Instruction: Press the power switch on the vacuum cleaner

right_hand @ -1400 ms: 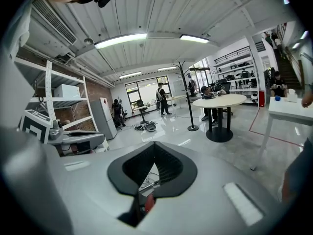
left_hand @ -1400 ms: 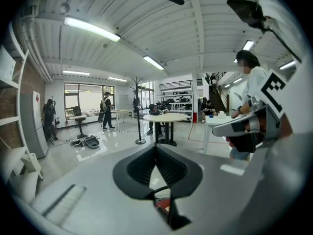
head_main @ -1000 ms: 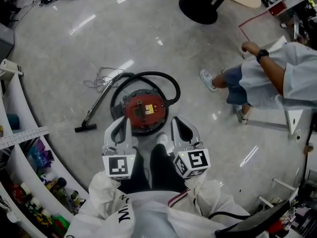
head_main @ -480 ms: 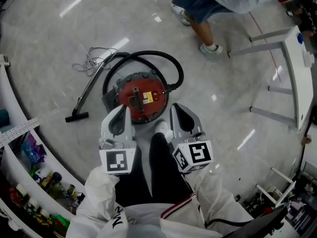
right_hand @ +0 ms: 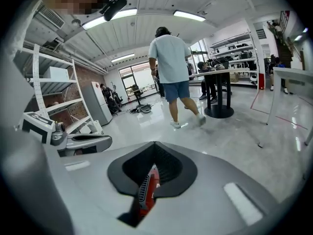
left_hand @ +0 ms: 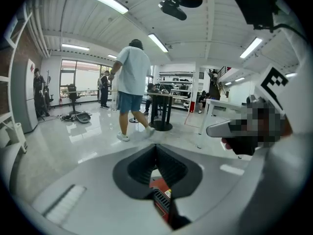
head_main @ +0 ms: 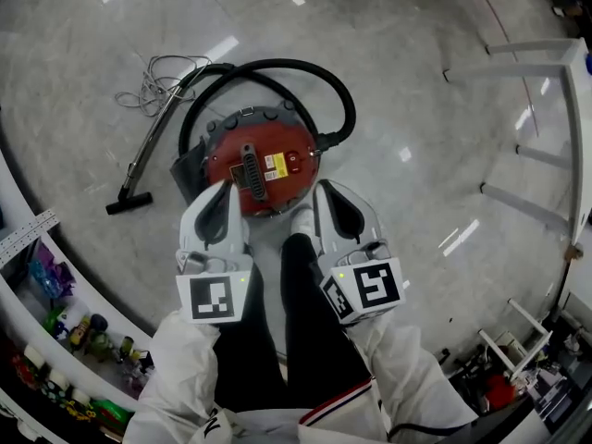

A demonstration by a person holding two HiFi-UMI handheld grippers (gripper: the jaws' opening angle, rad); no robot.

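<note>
The vacuum cleaner (head_main: 277,141) is a round red drum with a black handle (head_main: 248,170) and a yellow label on top. It stands on the floor just ahead of my feet. My left gripper (head_main: 220,192) hangs over the drum's near left edge, and its jaws are shut. My right gripper (head_main: 326,191) is shut too and sits at the drum's near right edge. A sliver of the red vacuum lid (left_hand: 160,194) shows below the left gripper (left_hand: 156,148) in the left gripper view. The right gripper (right_hand: 154,146) has the red vacuum lid (right_hand: 148,190) showing the same way.
A black hose (head_main: 277,67) loops round the far side of the drum to a wand and floor nozzle (head_main: 129,202) on the left, beside a coiled cable (head_main: 153,80). Curved shelves (head_main: 37,303) with small items stand at the left. White table legs (head_main: 527,49) are at the right. A person (right_hand: 171,67) walks away across the room.
The head view has closed in over the vacuum, which now looks larger and nearer to both grippers. The person at the upper right has left the head view.
</note>
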